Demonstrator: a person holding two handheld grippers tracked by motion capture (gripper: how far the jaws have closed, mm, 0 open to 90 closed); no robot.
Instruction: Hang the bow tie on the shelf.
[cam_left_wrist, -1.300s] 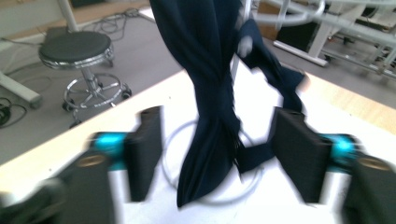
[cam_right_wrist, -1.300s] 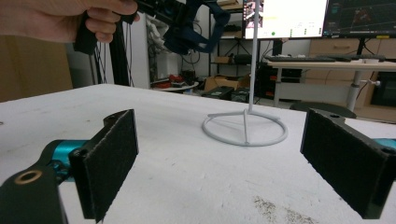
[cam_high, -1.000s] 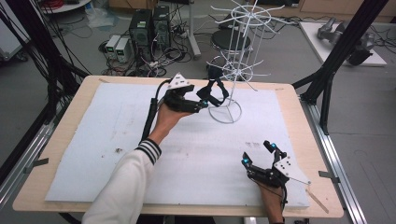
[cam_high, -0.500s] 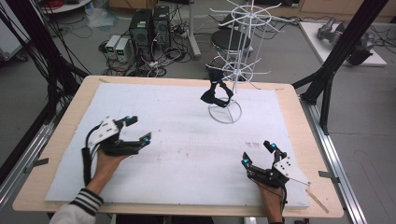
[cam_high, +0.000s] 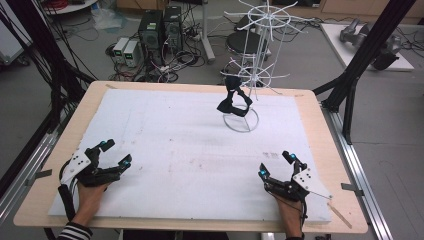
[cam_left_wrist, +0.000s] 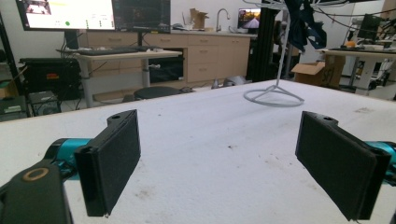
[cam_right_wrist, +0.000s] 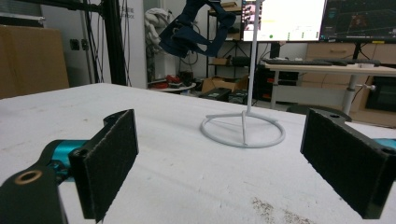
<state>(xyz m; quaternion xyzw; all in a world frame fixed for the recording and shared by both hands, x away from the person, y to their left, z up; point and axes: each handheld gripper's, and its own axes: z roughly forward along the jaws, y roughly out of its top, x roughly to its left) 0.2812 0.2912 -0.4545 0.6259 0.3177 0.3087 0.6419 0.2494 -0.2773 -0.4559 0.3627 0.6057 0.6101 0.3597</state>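
Right now both tools rest low at the near edge of the table (cam_high: 310, 107), which is covered by a white foam sheet (cam_high: 175, 145). The left hand-held gripper (cam_high: 114, 154) sits at the near left corner, its jaws spread wide with nothing between them; in the left gripper view the two black pads (cam_left_wrist: 114, 158) frame only bare sheet. The right hand-held gripper (cam_high: 276, 164) lies at the near right corner, likewise released and holding nothing, its pads (cam_right_wrist: 109, 161) well apart in the right gripper view.

Farther back, right of centre, a white wire rack (cam_high: 255, 75) stands upright on its ring base (cam_high: 240, 120), which rests on the sheet. A dark fabric item with straps (cam_high: 233, 101) hangs from one of the rack's lower prongs, just above the ring base and clear of the sheet. It appears dark blue in the right gripper view (cam_right_wrist: 194, 32), dangling beside the rack's post (cam_right_wrist: 252, 60). Both grippers are well apart from the rack and from each other.
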